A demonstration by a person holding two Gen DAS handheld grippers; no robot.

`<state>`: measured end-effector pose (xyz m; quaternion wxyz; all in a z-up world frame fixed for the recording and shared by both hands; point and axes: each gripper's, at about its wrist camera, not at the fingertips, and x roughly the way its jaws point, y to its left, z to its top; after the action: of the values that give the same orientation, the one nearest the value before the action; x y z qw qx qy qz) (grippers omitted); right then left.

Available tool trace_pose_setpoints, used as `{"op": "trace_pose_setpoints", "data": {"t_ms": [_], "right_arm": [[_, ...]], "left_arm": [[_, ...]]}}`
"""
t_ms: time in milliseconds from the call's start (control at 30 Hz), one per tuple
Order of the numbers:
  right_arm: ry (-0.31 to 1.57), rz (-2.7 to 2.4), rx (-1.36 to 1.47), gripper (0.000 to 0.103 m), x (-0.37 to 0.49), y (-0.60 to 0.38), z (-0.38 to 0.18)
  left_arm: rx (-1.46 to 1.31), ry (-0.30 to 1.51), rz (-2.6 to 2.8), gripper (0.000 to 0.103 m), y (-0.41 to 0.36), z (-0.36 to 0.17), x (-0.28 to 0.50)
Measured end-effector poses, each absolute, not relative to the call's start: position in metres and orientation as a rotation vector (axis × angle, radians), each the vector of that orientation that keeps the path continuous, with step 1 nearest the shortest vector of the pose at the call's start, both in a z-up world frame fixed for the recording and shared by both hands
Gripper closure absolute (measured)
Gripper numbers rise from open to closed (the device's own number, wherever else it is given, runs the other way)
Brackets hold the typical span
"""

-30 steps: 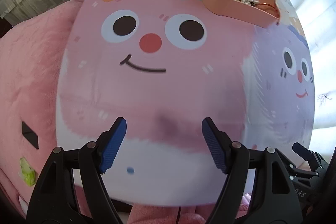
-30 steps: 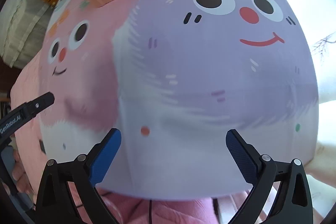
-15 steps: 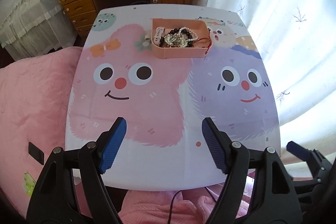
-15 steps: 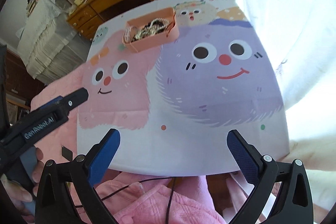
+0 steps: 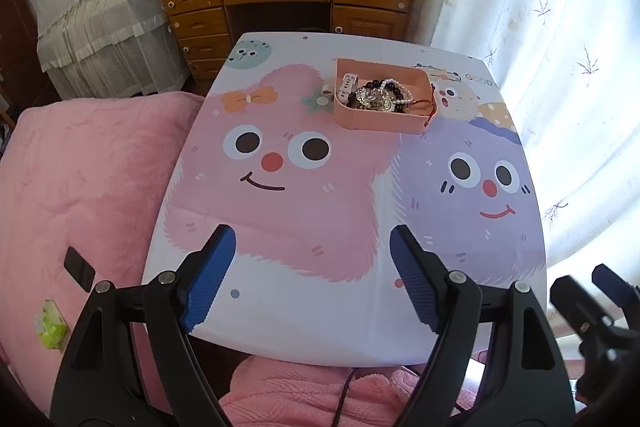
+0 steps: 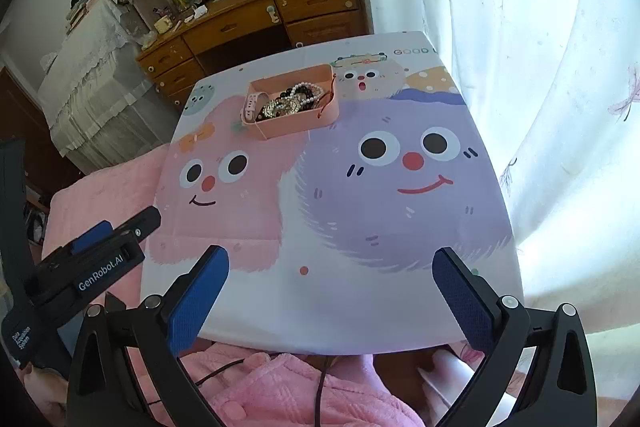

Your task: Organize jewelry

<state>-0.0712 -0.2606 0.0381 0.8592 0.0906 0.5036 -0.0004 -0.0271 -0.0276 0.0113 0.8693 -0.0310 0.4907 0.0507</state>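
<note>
Both tongs hang above the near edge of the table: left gripper opening wider, right gripper spread wide, neither holding anything. Jewelry lies heaped in the pink tray near the table's far edge.

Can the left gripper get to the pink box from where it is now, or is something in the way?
Probably yes. The left gripper has nothing between its opening jaws, and the table between it and the box is bare. The right gripper is off to the side.
</note>
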Motion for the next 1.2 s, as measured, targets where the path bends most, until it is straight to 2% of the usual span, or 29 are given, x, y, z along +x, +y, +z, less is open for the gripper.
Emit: {"op": "trace_pose_setpoints", "data": {"t_ms": [100,200,267,300,1200], "right_arm": [[1.069,0.012,0.186,0.000,-0.065,-0.258,0.039],[1.087,0.035,0.162,0.000,-0.058,-0.251,0.036],[1.094,0.055,0.139,0.000,-0.053,-0.245,0.034],[1.096,0.064,0.130,0.000,-0.051,-0.242,0.034],[1.063,0.097,0.104,0.000,-0.039,-0.240,0.039]], "left_arm": [[-0.070,1.034,0.117,0.022,-0.025,0.009,-0.027],[-0.078,1.035,0.125,0.014,-0.021,0.008,-0.027],[-0.087,1.038,0.129,0.004,-0.019,0.007,-0.026],[-0.092,1.040,0.126,0.002,-0.019,0.006,-0.026],[-0.081,1.019,0.003,0.001,-0.040,0.011,-0.011]]}}
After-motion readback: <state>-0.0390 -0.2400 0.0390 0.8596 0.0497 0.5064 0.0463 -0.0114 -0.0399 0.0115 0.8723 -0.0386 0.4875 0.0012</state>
